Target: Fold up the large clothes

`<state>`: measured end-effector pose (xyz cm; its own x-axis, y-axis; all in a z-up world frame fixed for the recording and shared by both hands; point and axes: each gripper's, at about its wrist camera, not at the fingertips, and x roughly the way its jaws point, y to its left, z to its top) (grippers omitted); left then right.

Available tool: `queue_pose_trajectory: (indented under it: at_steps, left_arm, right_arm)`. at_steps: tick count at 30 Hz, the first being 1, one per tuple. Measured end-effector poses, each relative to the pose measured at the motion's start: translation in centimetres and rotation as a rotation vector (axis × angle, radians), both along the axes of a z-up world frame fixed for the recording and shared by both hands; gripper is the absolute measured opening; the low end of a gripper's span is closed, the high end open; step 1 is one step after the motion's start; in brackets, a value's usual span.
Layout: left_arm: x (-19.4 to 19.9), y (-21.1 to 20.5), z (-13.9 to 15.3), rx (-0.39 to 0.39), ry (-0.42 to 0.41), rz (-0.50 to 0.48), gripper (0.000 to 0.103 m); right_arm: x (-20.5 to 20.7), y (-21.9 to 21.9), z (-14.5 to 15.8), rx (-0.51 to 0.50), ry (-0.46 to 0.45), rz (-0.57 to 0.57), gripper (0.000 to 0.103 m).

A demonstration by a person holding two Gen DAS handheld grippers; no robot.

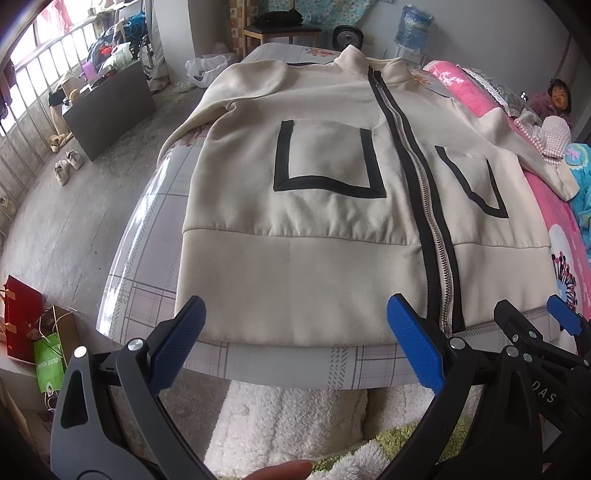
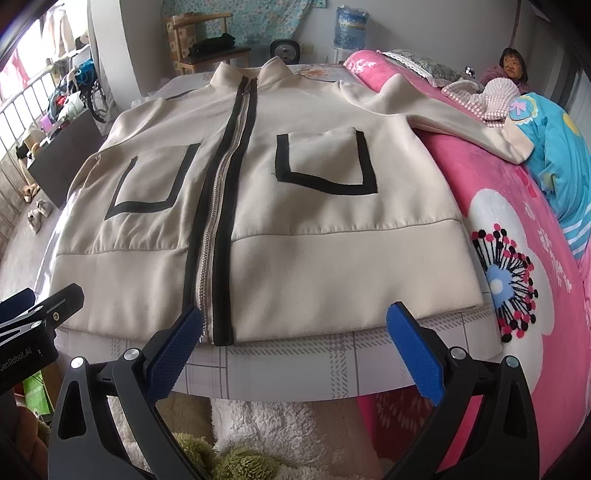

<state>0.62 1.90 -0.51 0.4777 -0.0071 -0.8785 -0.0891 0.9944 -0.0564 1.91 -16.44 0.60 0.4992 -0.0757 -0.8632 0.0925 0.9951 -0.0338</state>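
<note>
A cream zip-up jacket [image 1: 325,184] [image 2: 314,177] lies flat and face up on a checked table [image 1: 288,365] [image 2: 295,362], collar far, hem near. It has black-trimmed pockets and a black-edged zipper [image 1: 424,192] [image 2: 225,177]. One sleeve [image 2: 443,114] stretches right over the pink blanket. My left gripper [image 1: 295,325] is open just short of the hem's left half, holding nothing. My right gripper [image 2: 295,328] is open before the hem's right half, its left pad [image 2: 181,339] near the zipper's end. The right gripper [image 1: 535,325] shows at the left wrist view's right edge.
A pink flowered blanket [image 2: 517,258] and a blue quilt [image 2: 561,147] lie at the right, with a person [image 2: 511,64] seated beyond. A dark cabinet [image 1: 107,110], shoes [image 1: 68,166] and bags [image 1: 37,332] stand on the floor at left. A chair [image 1: 280,29] is behind.
</note>
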Motion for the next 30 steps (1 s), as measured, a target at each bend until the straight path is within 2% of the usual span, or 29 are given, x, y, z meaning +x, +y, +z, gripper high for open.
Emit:
queue_pose_trajectory:
  at_steps: [9, 21, 24, 28, 30]
  left_arm:
    - [1.2, 0.3, -0.3, -0.007, 0.004, 0.006, 0.095]
    - [4.4, 1.7, -0.6, -0.010, -0.002, 0.011, 0.095]
    - [5.4, 3.0, -0.1, -0.016, -0.058, 0.024, 0.095]
    - [6.7, 5.0, 0.6, -0.040, -0.150, 0.001, 0.095]
    - [7.1, 6.5, 0.8, -0.088, -0.195, 0.002, 0.095]
  right_arm:
    - [1.2, 0.7, 0.2, -0.023, -0.006, 0.012, 0.097]
    - [5.1, 2.2, 1.7, -0.002, -0.087, 0.092, 0.097]
    - [7.0, 3.0, 2.1, 0.031, -0.115, 0.150, 0.097]
    - [10.4, 6.0, 2.3, 0.052, -0.149, 0.291, 0.097]
    - [11.9, 7.5, 2.2, 0.064, -0.160, 0.348, 0.097]
